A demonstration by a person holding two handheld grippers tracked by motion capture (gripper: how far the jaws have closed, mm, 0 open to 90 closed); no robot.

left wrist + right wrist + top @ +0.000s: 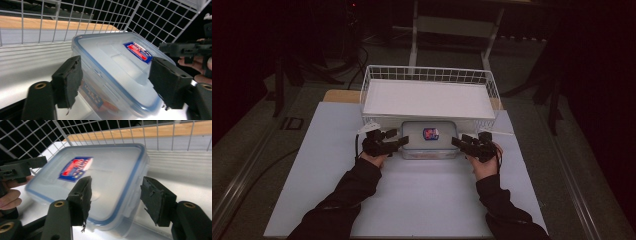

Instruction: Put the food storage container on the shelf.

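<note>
Left tongs apart astride the lidded plastic container's corner, right tongs apart at its opposite end, high view adding the white wire basket beyond them.

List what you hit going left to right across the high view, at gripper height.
White mat's bare left part → left gripper, jaws open → clear lidded container with the red-and-blue label → right gripper, jaws open → mat's bare right part.

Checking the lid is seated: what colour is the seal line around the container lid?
Blue, running around the rim of the clear lid; clearest in the right gripper view.
</note>
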